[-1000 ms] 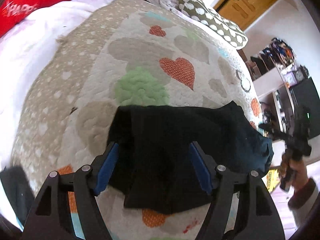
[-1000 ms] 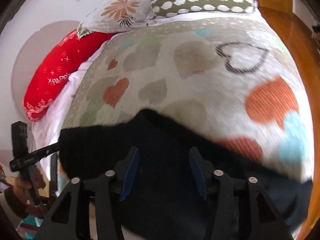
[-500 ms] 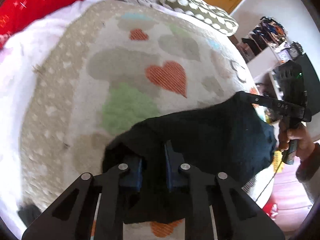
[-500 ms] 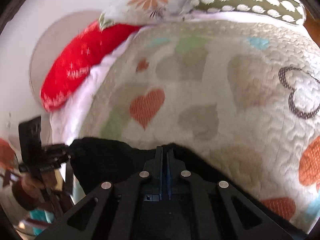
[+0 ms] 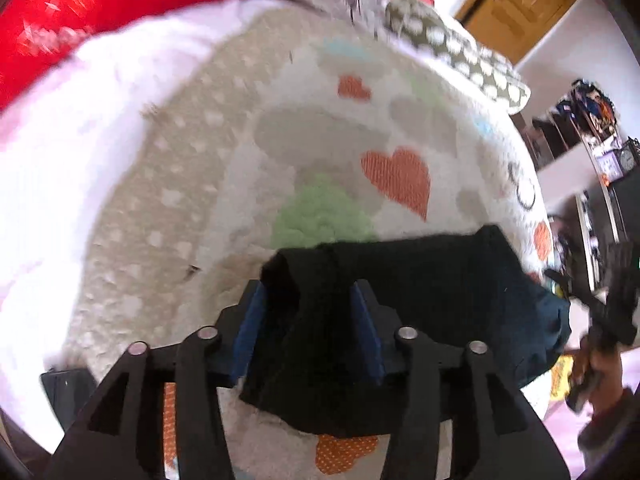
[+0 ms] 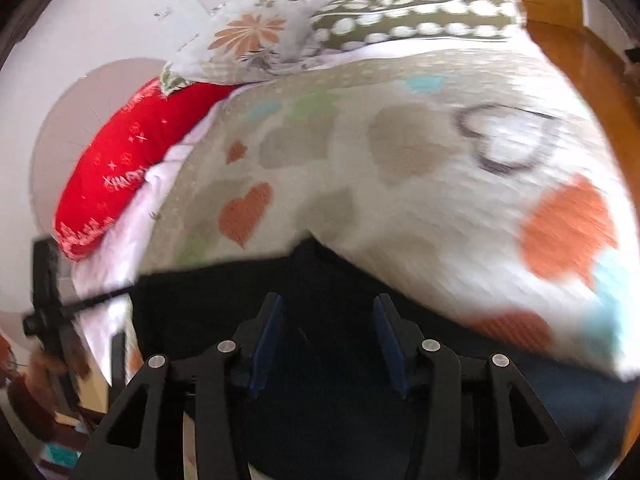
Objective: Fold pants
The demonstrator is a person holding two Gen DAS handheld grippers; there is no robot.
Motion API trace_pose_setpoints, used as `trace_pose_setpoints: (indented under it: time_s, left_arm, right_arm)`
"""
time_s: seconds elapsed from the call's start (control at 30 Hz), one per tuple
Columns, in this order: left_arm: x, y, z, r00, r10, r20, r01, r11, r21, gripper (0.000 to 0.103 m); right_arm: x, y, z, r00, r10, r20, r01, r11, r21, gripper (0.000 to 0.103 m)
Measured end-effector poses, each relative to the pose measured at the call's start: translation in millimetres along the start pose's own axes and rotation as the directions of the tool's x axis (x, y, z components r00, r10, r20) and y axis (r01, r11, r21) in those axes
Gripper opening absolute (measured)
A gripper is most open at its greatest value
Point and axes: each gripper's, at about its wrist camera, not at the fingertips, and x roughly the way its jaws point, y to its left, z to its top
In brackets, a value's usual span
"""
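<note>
Both tools — left tool [image 5: 308, 324], right tool [image 6: 328, 340] — opened, releasing pants [image 5: 400, 320].

Pants [image 5: 400, 300] on quilt [image 5: 320, 140], pillows [image 6: 360, 20] seemingly behind.

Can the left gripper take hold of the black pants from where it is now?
Probably yes. The left gripper is open, its fingers standing on either side of a raised fold of the black pants, and nothing lies between them.

Bare quilt [image 5: 320, 148] ahead; pillows [image 6: 360, 28] block far end
</note>
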Motion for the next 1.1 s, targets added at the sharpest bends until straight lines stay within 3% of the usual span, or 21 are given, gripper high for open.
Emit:
trace_pose_setpoints:
  time_s: [0.17, 0.27, 0.37, 0.47, 0.57, 0.7, 0.87, 0.93, 1.0, 1.03, 1.1]
  left_arm:
    - [-22.3, -33.2, -5.5, 0.996, -0.032, 0.083, 0.026, 0.996, 0.081, 0.063]
    - [-11.8, -52.6, -12.6, 0.996, -0.067, 0.058, 0.06, 0.991, 0.123, 0.063]
    - [5.0, -59.3, -22.5, 0.999, -0.039, 0.012, 0.037, 0.991, 0.128, 0.063]
    - [2.2, -46.6, -33.1, 1.0, -0.015, -0.002, 0.015, 0.998, 0.067, 0.063]
    - [-11.5, -20.0, -43.8, 1.0, -0.022, 0.006, 0.022, 0.999, -0.029, 0.063]
    - [-14.7, 12.7, -58.7, 0.999, -0.047, -0.025, 0.043, 0.992, -0.122, 0.066]
    - [4.3, 18.0, -63.9, 0.995, -0.09, -0.054, 0.082, 0.988, -0.128, 0.072]
    - [13.7, 14.5, -63.0, 0.993, -0.098, -0.067, 0.09, 0.99, -0.106, 0.072]
    - [24.0, 9.5, -62.7, 0.993, -0.087, -0.075, 0.083, 0.995, -0.061, 0.072]
    - [30.1, 6.5, -62.9, 0.993, -0.073, -0.088, 0.07, 0.997, -0.036, 0.07]
    - [35.0, 3.0, -62.4, 0.992, -0.047, -0.115, 0.047, 0.999, 0.004, 0.04]
  right_arm:
    - [-23.9, -50.1, -47.7, 0.993, -0.094, -0.066, 0.099, 0.991, 0.087, 0.049]
    - [-14.8, -80.4, -81.2, 0.972, -0.14, -0.187, 0.168, 0.975, 0.143, 0.049]
    - [-27.0, -85.4, -95.9, 0.977, -0.113, -0.179, 0.144, 0.975, 0.171, 0.049]
    - [-36.1, -72.5, -93.3, 0.979, -0.098, -0.181, 0.124, 0.982, 0.14, 0.051]
    - [-34.1, -45.8, -87.7, 0.986, 0.015, -0.166, 0.005, 0.993, 0.12, 0.051]
    - [-11.0, 6.7, -84.0, 0.976, 0.114, -0.186, -0.114, 0.993, 0.014, 0.051]
    - [28.7, 74.5, -89.9, 0.954, 0.176, -0.244, -0.213, 0.968, -0.134, 0.054]
    - [44.0, 86.6, -95.0, 0.944, 0.182, -0.276, -0.229, 0.962, -0.151, 0.056]
    - [54.3, 99.1, -101.5, 0.947, 0.155, -0.283, -0.213, 0.959, -0.188, 0.064]
    - [56.4, 100.7, -101.9, 0.948, 0.148, -0.281, -0.207, 0.959, -0.194, 0.066]
    - [52.0, 99.4, -98.5, 0.949, 0.151, -0.278, -0.209, 0.959, -0.19, 0.066]
